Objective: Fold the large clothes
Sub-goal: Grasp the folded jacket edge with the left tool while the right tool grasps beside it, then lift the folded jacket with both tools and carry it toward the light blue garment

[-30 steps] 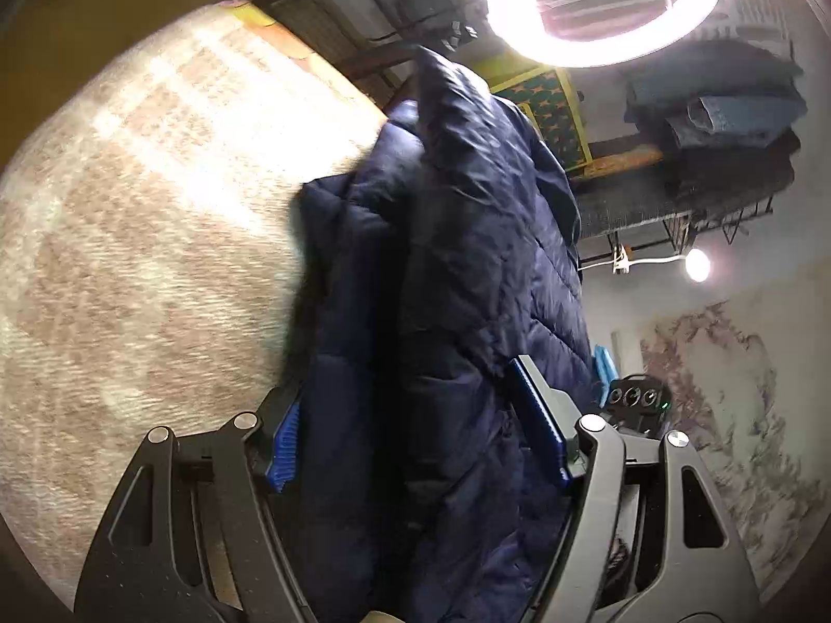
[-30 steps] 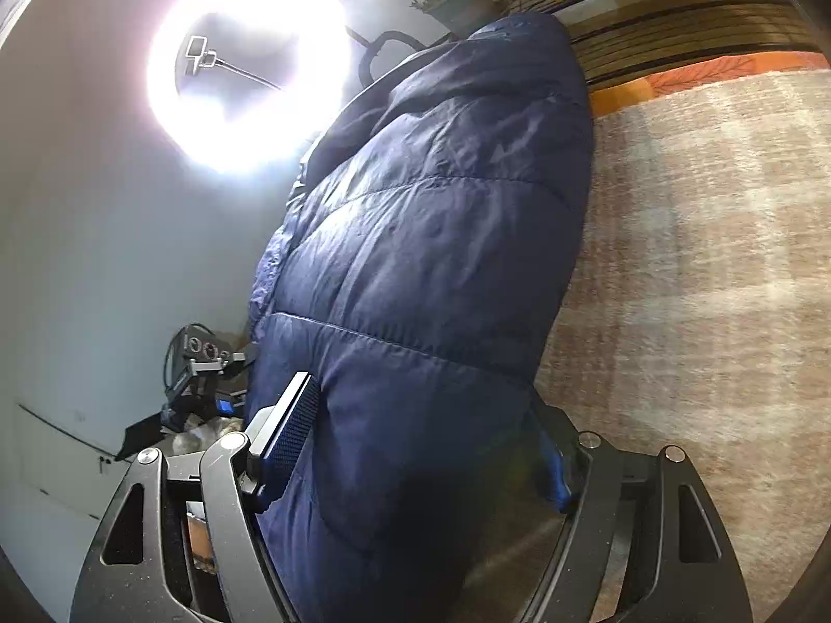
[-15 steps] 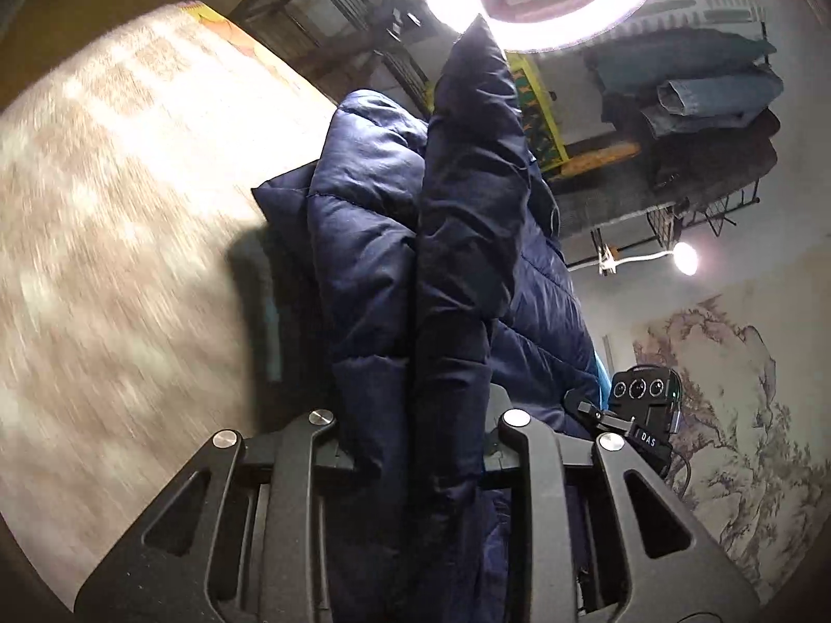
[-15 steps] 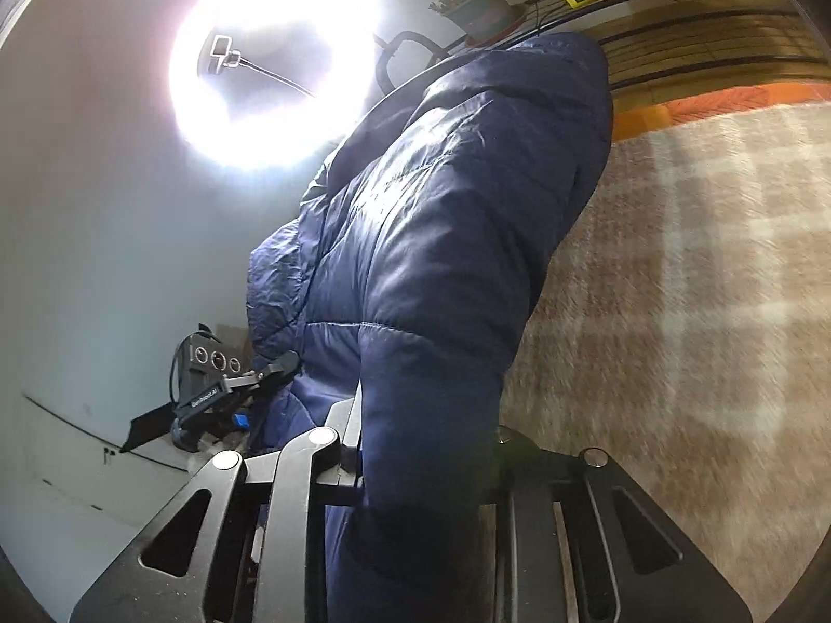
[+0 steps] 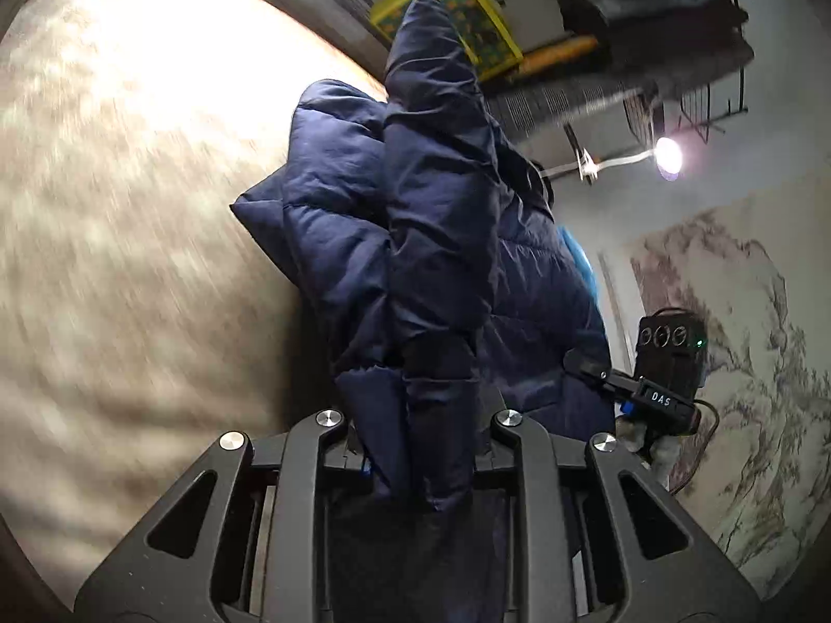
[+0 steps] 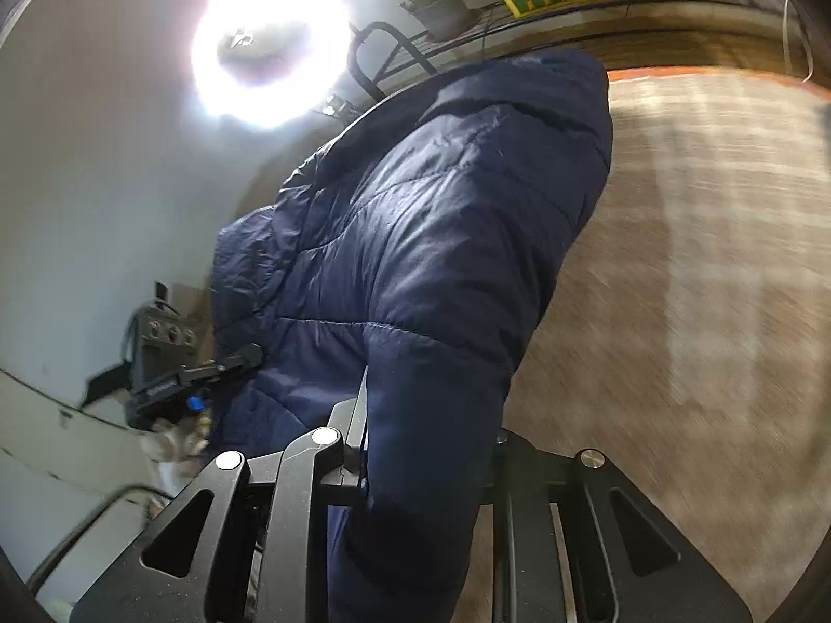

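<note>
While a beige checked cloth [image 5: 130,218] covers the surface, a ring lamp [image 6: 270,46] and a wire rack [image 5: 691,98] stand behind. Raised off it, the navy puffer jacket [image 5: 436,239] is pinched between the left gripper [image 5: 420,446] and the right gripper [image 6: 426,446], whose jaws have just been closing on its folds.

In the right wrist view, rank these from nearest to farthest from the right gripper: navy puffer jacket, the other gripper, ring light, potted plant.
1. Navy puffer jacket: clamped in the right gripper, dead centre.
2. Other gripper: lower left, beside the jacket.
3. Ring light and potted plant: both far at the top, light left, plant right; too close to call.
</note>
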`<state>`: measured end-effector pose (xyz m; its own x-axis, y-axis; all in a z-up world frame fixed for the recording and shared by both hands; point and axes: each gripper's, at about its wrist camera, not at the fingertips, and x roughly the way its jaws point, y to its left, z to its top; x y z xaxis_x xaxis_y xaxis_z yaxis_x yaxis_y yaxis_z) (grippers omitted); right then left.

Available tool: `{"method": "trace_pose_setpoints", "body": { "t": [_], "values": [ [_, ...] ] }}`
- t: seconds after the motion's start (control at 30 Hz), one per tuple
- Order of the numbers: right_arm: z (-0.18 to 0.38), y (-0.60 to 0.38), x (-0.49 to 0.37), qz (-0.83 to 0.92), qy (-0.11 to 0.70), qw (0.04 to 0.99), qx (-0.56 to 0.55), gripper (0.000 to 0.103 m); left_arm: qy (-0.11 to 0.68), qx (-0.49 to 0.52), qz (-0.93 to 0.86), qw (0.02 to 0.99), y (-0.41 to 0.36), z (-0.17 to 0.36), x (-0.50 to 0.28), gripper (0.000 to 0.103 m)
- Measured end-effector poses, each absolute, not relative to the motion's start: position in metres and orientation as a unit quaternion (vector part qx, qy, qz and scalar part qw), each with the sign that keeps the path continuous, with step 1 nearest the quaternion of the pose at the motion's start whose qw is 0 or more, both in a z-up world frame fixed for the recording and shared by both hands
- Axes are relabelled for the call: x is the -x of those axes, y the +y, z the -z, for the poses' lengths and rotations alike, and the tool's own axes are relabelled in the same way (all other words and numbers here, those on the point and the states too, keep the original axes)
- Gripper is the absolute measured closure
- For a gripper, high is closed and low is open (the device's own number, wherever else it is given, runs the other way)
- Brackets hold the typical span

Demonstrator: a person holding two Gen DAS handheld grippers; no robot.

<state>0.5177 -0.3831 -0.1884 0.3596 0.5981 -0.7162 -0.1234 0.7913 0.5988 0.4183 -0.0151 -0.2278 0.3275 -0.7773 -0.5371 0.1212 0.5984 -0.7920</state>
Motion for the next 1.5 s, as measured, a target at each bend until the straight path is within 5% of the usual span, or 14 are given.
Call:
{"method": "trace_pose_setpoints", "body": {
  "t": [0.3,0.47,0.53,0.9,1.07,1.17,1.27,1.4,1.5],
  "values": [
    [0.175,-0.422,-0.425,-0.201,0.536,0.797,-0.193,0.085,0.545,0.25,0.295,0.744,-0.084,0.216,-0.342,0.079],
    [0.198,-0.444,-0.415,-0.186,0.54,0.792,-0.216,0.084,0.561,0.227,0.256,0.754,-0.102,0.221,-0.35,0.04],
    [0.206,-0.447,-0.412,-0.18,0.544,0.785,-0.233,0.081,0.569,0.244,0.24,0.748,-0.101,0.23,-0.356,0.036],
    [0.216,-0.468,-0.394,-0.176,0.54,0.789,-0.232,0.041,0.56,0.309,0.22,0.736,-0.065,0.237,-0.377,0.035],
    [0.23,-0.485,-0.393,-0.174,0.526,0.788,-0.27,0.036,0.554,0.337,0.239,0.723,-0.052,0.243,-0.378,0.032],
    [0.23,-0.479,-0.396,-0.173,0.521,0.791,-0.271,0.039,0.561,0.339,0.241,0.715,-0.066,0.245,-0.385,0.054],
    [0.222,-0.466,-0.398,-0.174,0.522,0.795,-0.255,0.056,0.56,0.334,0.239,0.72,-0.071,0.244,-0.383,0.07],
    [0.198,-0.458,-0.391,-0.172,0.509,0.816,-0.214,0.079,0.543,0.296,0.243,0.747,-0.088,0.218,-0.375,0.082],
    [0.178,-0.447,-0.385,-0.162,0.499,0.836,-0.163,0.082,0.532,0.28,0.254,0.757,-0.102,0.198,-0.365,0.086]
  ]
}}
